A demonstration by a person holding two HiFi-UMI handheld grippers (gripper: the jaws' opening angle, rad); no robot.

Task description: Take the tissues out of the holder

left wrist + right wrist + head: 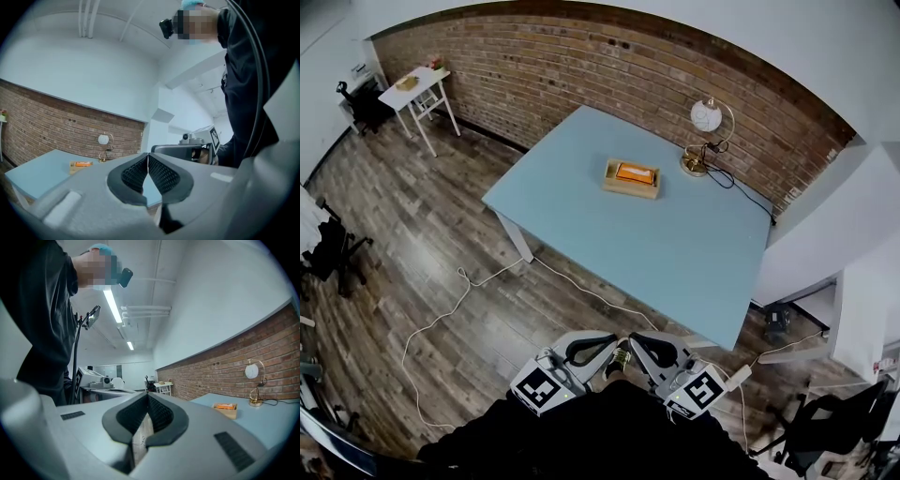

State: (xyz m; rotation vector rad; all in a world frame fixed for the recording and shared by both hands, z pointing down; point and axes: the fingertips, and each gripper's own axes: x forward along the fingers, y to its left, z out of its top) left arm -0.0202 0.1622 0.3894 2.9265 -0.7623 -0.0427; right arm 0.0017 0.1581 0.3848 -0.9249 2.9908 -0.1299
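Left gripper [598,349]: jaws pressed together, nothing pinched [148,161]; held near, off the table's near edge.
Right gripper [649,349]: jaws pressed together, nothing between them [147,401]; held just beside the left gripper, tips close.
Holder [632,188]: wooden box, set on the blue table [675,253] toward its far side, well apart from both grippers.
Tissues [636,172]: orange pack, seen lying inside the holder.
Lamp [706,131]: globe type, placed right of the holder, by the brick wall [581,66].
Cable [441,319]: white, laid on the wood floor, near left of the table.
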